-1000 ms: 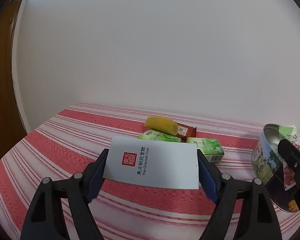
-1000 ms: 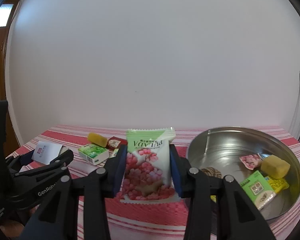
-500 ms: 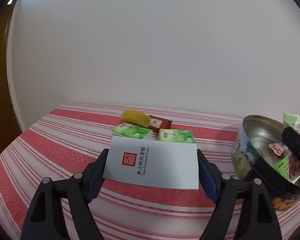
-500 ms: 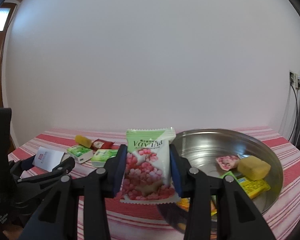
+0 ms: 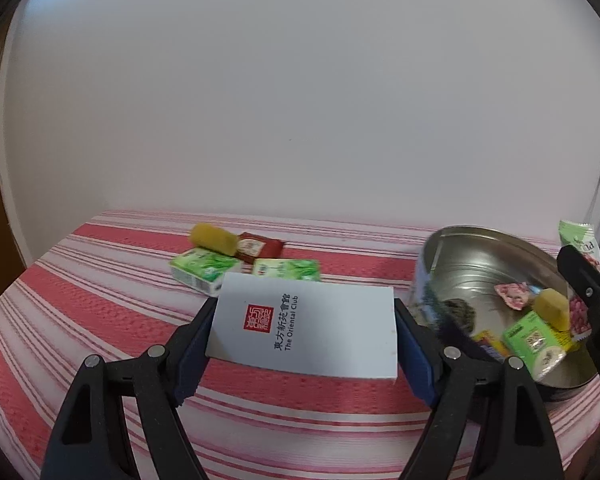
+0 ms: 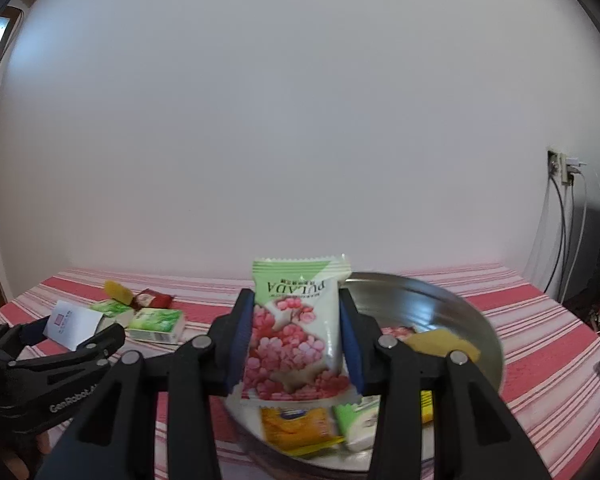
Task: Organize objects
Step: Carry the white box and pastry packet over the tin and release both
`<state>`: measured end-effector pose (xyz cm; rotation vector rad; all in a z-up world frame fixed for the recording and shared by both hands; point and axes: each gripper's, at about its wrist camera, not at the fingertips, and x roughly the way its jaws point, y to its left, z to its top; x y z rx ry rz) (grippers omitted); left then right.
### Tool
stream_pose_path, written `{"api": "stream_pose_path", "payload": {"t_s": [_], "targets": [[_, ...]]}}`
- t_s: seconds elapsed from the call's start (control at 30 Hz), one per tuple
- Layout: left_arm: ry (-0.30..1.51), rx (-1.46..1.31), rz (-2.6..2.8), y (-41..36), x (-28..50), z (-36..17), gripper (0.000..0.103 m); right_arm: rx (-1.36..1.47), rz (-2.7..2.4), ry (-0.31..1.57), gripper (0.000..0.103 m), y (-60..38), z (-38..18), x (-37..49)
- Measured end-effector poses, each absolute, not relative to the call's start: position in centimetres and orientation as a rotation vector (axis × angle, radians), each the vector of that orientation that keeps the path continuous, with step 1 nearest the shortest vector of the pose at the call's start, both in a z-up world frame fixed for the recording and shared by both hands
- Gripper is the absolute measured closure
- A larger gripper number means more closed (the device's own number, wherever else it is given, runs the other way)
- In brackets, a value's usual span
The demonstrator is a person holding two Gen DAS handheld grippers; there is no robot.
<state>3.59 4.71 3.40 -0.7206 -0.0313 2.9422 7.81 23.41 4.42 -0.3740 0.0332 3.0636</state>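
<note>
My left gripper [image 5: 304, 330] is shut on a white box with a red seal [image 5: 306, 326], held flat above the striped cloth; the same box [image 6: 74, 322] shows at the left of the right wrist view. My right gripper [image 6: 296, 350] is shut on a green and pink snack packet [image 6: 298, 332], upright over the near rim of the round metal tin [image 6: 452, 300]. The tin [image 5: 460, 248] lies to the right of the left gripper and holds several wrapped snacks, among them a yellow block [image 5: 554, 310] and a green packet [image 5: 534, 338].
On the red and white striped tablecloth [image 5: 80, 320] lie two green boxes [image 5: 204, 268], a yellow piece [image 5: 214, 238] and a red sachet [image 5: 258, 246], behind the white box. A white wall stands behind. Cables and a wall socket [image 6: 560, 168] are at the far right.
Both grippers have moved right with their loads. The tin now shows more fully in the left wrist view and lies under the snack packet in the right wrist view.
</note>
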Motion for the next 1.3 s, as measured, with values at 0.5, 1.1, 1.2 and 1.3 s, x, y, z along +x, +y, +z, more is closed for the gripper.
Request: {"api": "stream_pose_path", "payload": {"t_s": [0.5, 1.1, 1.2, 1.3], "targets": [[-0.011, -0.625, 2.871, 10.2, 4.4, 5.2, 0.020, -0.324, 2.962, 0.013, 0.062, 28.9, 4.4, 7.9], [0.014, -0.641, 2.752, 16.5, 3.3, 5.2, 0.020, -0.335, 2.873, -0.017, 0.062, 32.9, 5.6, 6.9], [0.020, -0.667, 2.747, 17.0, 2.6, 4.8, 0.020, -0.366, 2.861, -0.043, 0.062, 33.0, 5.1, 6.2], [0.055, -0.705, 2.736, 18.0, 1.9, 4.2, 0.020, -0.402, 2.857, -0.060, 0.062, 33.3, 4.7, 5.2]]}}
